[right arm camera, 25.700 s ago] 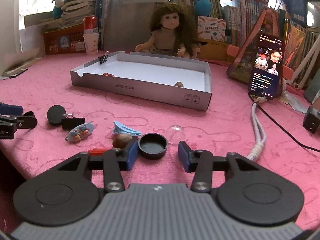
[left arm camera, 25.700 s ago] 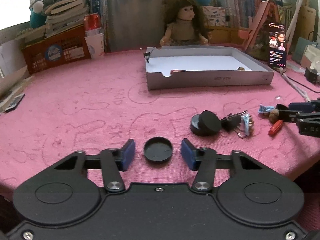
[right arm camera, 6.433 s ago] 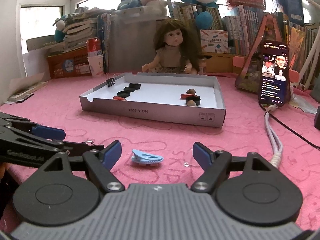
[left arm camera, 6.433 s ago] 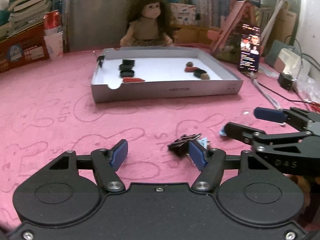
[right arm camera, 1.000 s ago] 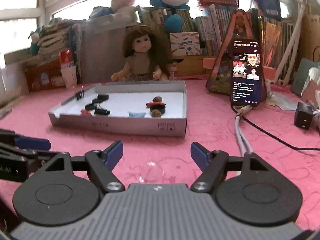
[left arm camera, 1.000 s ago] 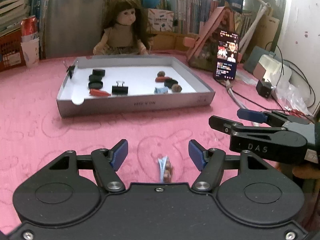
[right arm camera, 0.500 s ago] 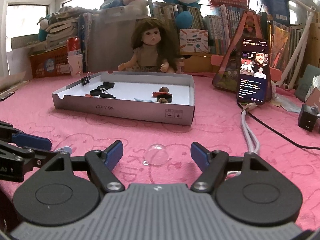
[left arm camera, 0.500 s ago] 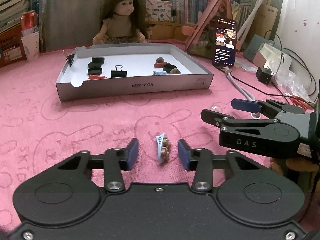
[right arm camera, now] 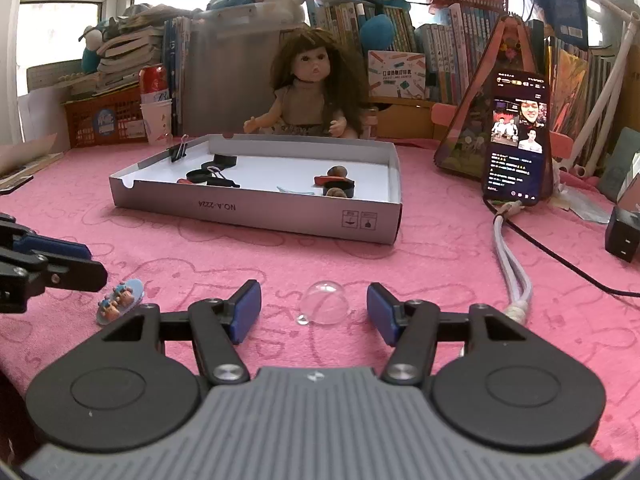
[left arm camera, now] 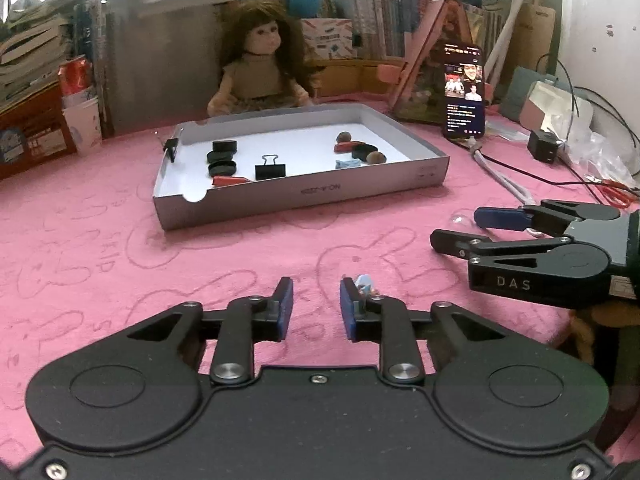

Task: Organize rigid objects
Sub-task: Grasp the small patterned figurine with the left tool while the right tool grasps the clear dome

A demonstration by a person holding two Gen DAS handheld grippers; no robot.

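Pink plush cloth covers the worktop [right arm camera: 440, 264], with a doll [right arm camera: 316, 88] and crowded bookshelves behind. The right gripper [right arm camera: 314, 296] is closing half-wide fingers around a clear plastic dome [right arm camera: 325, 300], not yet touching it, likely bound for the grey cardboard tray [right arm camera: 256, 210]. The left gripper [left arm camera: 316, 292] is narrowing on nothing; the bear hair clip [left arm camera: 363, 281] lies just outside one finger

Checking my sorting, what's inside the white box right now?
Inside the white box: black caps, a binder clip, red pieces, a blue clip, brown nuts. The front wall hides the nearest floor strip.
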